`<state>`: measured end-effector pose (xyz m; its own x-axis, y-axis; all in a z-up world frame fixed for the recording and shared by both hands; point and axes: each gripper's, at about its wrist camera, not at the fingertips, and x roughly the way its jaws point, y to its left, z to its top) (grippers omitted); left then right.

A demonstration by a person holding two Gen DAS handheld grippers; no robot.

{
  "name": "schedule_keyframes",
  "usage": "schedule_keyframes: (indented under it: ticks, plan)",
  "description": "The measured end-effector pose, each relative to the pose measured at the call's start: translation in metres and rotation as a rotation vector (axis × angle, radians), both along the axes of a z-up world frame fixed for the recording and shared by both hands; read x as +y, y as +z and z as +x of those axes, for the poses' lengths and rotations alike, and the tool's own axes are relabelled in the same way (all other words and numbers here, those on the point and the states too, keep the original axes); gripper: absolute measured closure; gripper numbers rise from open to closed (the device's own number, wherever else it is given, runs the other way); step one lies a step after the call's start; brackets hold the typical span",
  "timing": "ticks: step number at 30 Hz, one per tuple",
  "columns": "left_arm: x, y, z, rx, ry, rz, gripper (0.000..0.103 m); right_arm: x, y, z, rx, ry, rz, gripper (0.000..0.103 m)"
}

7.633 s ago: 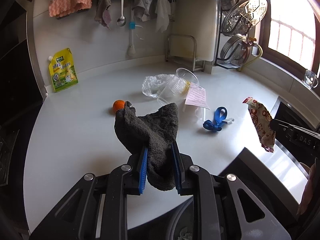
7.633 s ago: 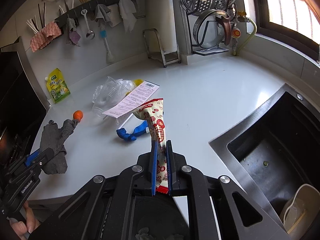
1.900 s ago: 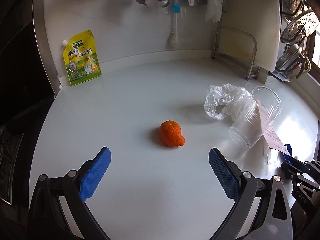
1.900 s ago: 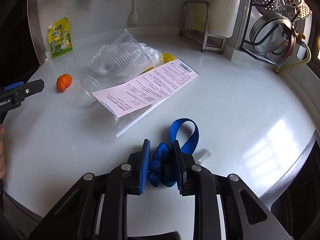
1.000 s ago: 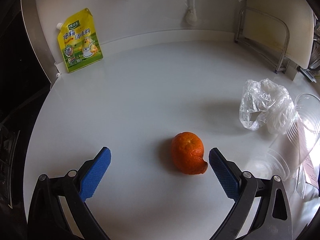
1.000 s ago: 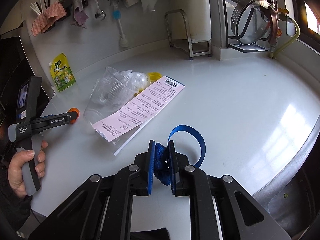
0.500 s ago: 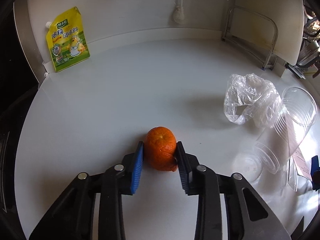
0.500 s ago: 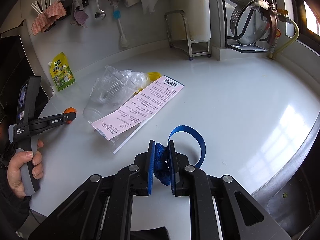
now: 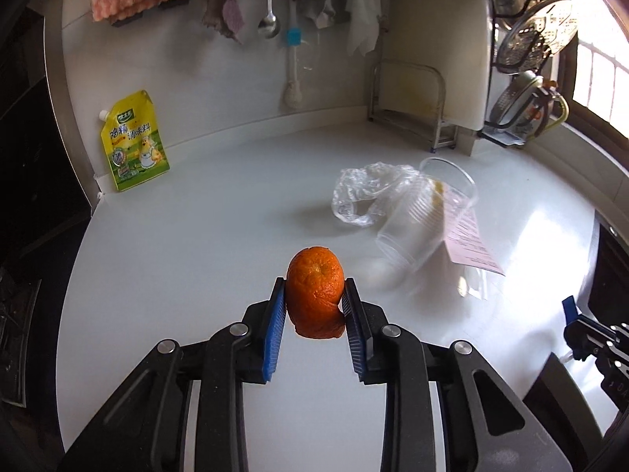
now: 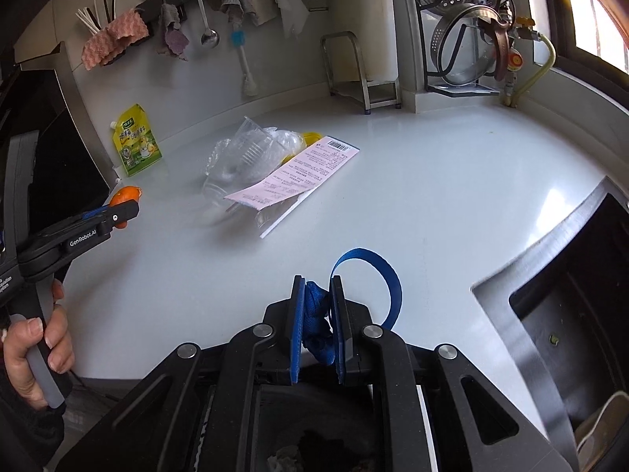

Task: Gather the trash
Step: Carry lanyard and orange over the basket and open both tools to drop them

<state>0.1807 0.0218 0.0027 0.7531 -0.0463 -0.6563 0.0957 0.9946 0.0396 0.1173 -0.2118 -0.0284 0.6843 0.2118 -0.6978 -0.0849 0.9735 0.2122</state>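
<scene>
A white kitchen counter (image 9: 196, 236) carries a clear plastic cup (image 9: 416, 220). Near it, lifted above the counter, a wrinkled orange peel (image 9: 314, 291) sits pinched in the left gripper (image 9: 313, 303). The right gripper (image 10: 317, 314) clamps a blue strap (image 10: 318, 314).

Both fisheye views look steeply down along their own gripper fingers, close over the glossy white countertop (image 9: 196, 236), facing the back wall at twelve o'clock. Each shows the yellow seasoning pouch (image 9: 133, 141) (image 10: 137, 139) at ten o'clock and the pink printed receipt (image 9: 468, 236) (image 10: 295, 177).
</scene>
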Motion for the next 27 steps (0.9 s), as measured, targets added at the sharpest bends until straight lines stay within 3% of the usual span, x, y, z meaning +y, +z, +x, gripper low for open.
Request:
schedule_keyframes:
  ticks: [11, 20, 27]
  plan:
    - [-0.022, 0.004, -0.097, -0.061, -0.109, -0.017, 0.074, 0.011, -0.003, -0.087, 0.015, -0.050, 0.014, 0.090]
    - [-0.046, -0.015, -0.159, -0.020, -0.181, -0.077, 0.074, 0.007, -0.007, -0.149, -0.005, -0.092, -0.019, 0.090]
    - [-0.063, -0.039, -0.188, 0.026, -0.221, -0.070, 0.074, 0.000, -0.023, -0.179, 0.023, -0.104, -0.005, 0.090]
